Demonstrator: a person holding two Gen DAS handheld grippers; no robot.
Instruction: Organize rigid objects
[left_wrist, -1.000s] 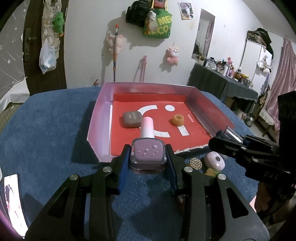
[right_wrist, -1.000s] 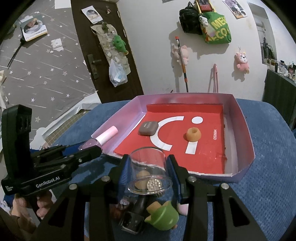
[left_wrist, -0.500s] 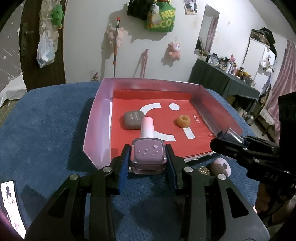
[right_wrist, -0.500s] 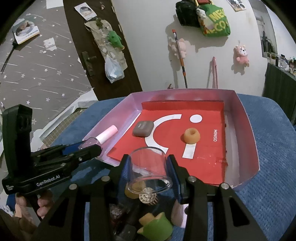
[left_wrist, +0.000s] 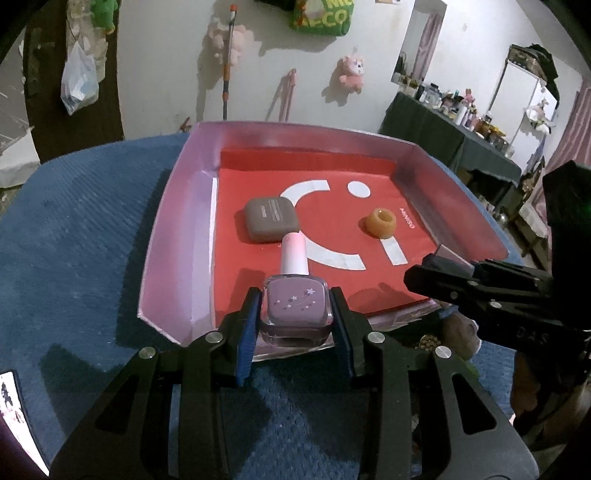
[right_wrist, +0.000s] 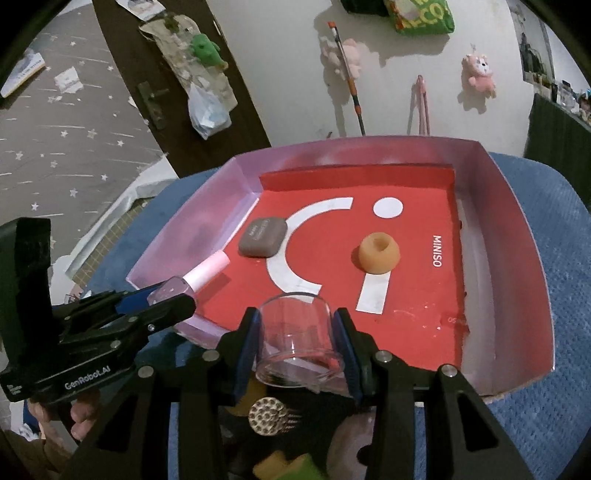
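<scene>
My left gripper (left_wrist: 295, 314) is shut on a mauve nail polish bottle (left_wrist: 295, 306) with a pink cap, held above the near edge of the pink tray (left_wrist: 173, 221); it also shows in the right wrist view (right_wrist: 173, 291). My right gripper (right_wrist: 299, 332) is shut on a clear glass cup (right_wrist: 297, 338), held above the tray's near edge (right_wrist: 517, 380). On the tray's red liner lie a brown case (left_wrist: 271, 218) (right_wrist: 263, 236) and an orange ring-shaped piece (left_wrist: 380, 222) (right_wrist: 379, 252).
The tray sits on a blue cloth-covered table (left_wrist: 81, 240). Loose small items lie in front of the tray under my right gripper: a round perforated disc (right_wrist: 267, 417), a green piece (right_wrist: 291, 467) and a pale round object (right_wrist: 347, 446). A phone (left_wrist: 16, 413) lies at the near left.
Both grippers have moved forward toward the tray with their objects. The bottle and the cup now hang over the tray's near edge instead of over the cloth.
</scene>
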